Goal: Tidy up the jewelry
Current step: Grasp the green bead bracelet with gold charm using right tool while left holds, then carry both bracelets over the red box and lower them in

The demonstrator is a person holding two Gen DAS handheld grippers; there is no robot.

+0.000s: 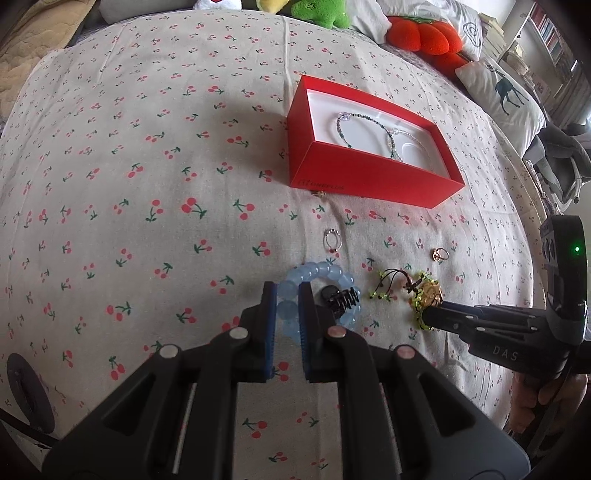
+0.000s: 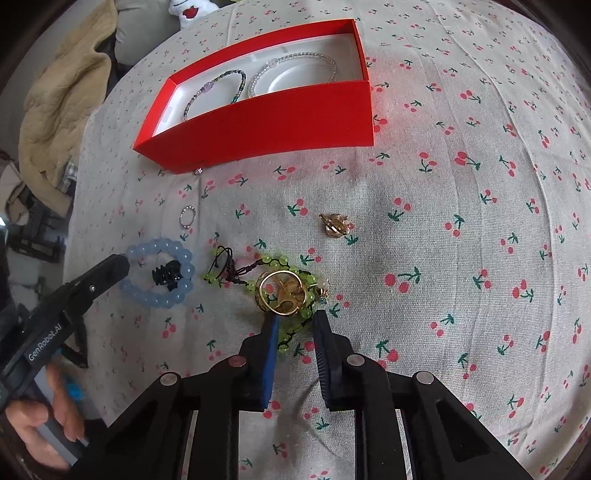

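Observation:
On the cherry-print sheet lies a pale blue bead bracelet [image 1: 321, 271] with a black hair claw [image 1: 343, 299] inside its loop. My left gripper [image 1: 288, 291] is shut on the bracelet's near side, beads showing between the blue pads. To the right, my right gripper [image 2: 295, 321] is shut on a green bead bracelet [image 2: 291, 334] that carries a gold ornament [image 2: 284, 293]. An open red box [image 1: 369, 181] farther back holds two thin bead bracelets [image 1: 364, 127]. A silver ring [image 1: 331, 240] and a gold ring [image 1: 440, 254] lie loose between the box and the grippers.
A tiny stud [image 2: 198, 170] rests against the box's front wall. Plush toys [image 1: 424, 35] and a deer pillow [image 1: 506, 96] line the far edge of the bed. A beige blanket [image 2: 62, 96] is bunched at the left. A hand [image 2: 40, 417] holds each gripper.

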